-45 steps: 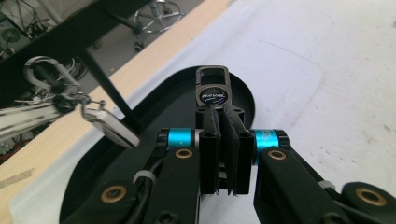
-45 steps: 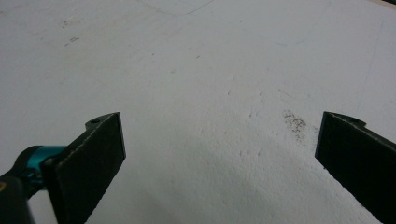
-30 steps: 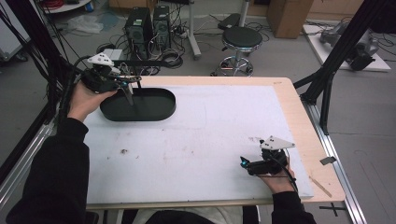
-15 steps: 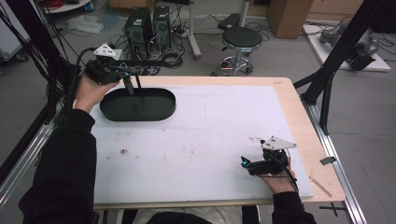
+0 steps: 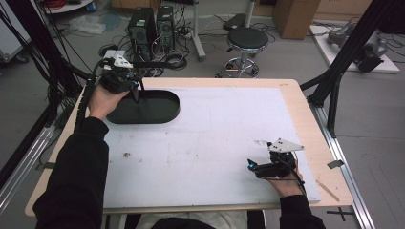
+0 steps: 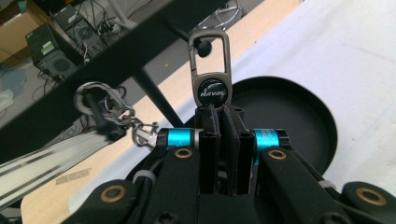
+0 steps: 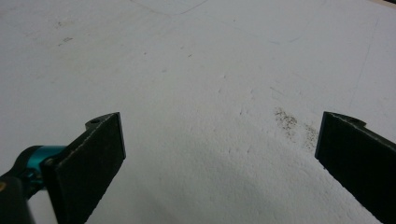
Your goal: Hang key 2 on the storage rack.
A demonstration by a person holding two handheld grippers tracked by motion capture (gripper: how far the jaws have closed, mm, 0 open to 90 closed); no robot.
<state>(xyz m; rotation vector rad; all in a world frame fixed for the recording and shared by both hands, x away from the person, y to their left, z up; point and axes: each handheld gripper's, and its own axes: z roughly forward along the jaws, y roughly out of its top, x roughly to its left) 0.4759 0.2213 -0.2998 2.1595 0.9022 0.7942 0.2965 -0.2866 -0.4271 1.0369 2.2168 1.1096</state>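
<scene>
My left gripper (image 6: pixel 219 112) is shut on a metal keychain (image 6: pixel 211 70) with a round black badge and a carabiner loop that sticks up from its jaws. A ring and a short chain (image 6: pixel 109 109) hang off to its left. In the high view this left gripper (image 5: pixel 136 95) is held over the left end of a black oval tray (image 5: pixel 160 107) at the table's far left. Near the front right of the table my right gripper (image 5: pixel 250 166) rests low on the white sheet. Its jaws stand wide apart with nothing between them, seen as my right gripper (image 7: pixel 219 154) over bare sheet.
A white sheet (image 5: pixel 215 138) covers most of the wooden table (image 5: pixel 310 124). A small dark speck (image 5: pixel 127 154) lies on the sheet at the front left. Beyond the far edge stand computer towers (image 5: pixel 153 24) and a stool (image 5: pixel 246 40). A black frame post (image 5: pixel 334 90) rises at the right.
My left gripper has lifted and drawn back toward the far left edge of the tray with the keychain in it. The right gripper has stayed where it was.
</scene>
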